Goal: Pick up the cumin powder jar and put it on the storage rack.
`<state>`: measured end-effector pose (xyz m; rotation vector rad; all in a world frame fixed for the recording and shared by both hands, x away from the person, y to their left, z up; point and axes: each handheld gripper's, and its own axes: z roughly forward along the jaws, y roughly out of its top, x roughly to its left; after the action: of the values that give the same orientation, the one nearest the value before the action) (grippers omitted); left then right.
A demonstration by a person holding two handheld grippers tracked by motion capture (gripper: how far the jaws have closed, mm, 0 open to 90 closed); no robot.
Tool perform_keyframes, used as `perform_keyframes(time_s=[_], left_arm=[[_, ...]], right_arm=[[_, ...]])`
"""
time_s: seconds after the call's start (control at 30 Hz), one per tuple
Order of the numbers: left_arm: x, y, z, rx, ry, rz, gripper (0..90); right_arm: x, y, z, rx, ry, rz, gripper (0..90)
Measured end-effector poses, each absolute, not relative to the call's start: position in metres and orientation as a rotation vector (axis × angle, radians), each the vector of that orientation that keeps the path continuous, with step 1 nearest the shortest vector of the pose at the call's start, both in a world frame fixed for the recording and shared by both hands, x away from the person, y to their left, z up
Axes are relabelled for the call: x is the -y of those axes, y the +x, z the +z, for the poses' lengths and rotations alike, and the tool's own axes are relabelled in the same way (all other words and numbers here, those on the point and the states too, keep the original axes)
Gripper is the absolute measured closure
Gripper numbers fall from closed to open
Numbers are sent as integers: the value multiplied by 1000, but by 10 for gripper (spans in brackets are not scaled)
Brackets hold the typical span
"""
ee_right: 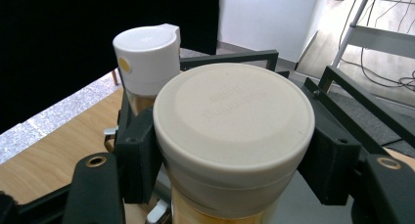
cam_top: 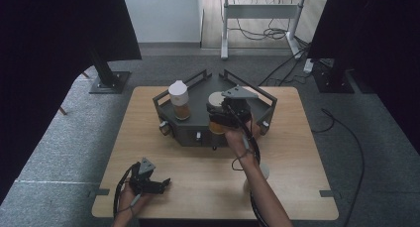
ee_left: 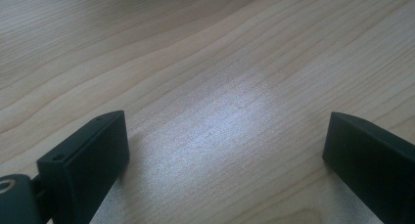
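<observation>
**R gripper clamped on jar at the rack; L gripper idle on table**

Surroundings: dark metal rack point(cam_top: 190, 130) sits at the far-centre of the wooden table point(cam_top: 208, 187), w/ raised bar rails at its back corners. Rail bars run right behind and beside the jar in the right gripper view, so room there is tight. A second container, the white-capped bottle point(cam_top: 179, 99), stands upright on the rack's left side, near the jar but apart from it. Small pale object on the table just by the right forearm, too hidden to identify. Floor beyond: cables, black stand bases.

Containers: jar point(ee_right: 234, 136) has a wide cream lid, amber contents below it. Bottle also shows amber contents under its cap.

Grippers: right gripper point(cam_top: 229, 115) pinches the jar just under the lid, one jaw each side, jar upright at rack's front-right. Left gripper point(cam_top: 148, 183) rests near the table's front-left corner, jaws spread wide over bare wood, nothing between them.
</observation>
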<state>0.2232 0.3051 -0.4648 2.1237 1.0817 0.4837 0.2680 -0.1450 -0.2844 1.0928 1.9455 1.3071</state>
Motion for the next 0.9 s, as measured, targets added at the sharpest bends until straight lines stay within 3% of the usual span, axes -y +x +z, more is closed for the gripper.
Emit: perform_keyframes(time_s=[0.9], left_arm=[[-305,224,-465,-1076,2126,484,30]], right_arm=[[140,313,-288,-1924,1132,1258,329]])
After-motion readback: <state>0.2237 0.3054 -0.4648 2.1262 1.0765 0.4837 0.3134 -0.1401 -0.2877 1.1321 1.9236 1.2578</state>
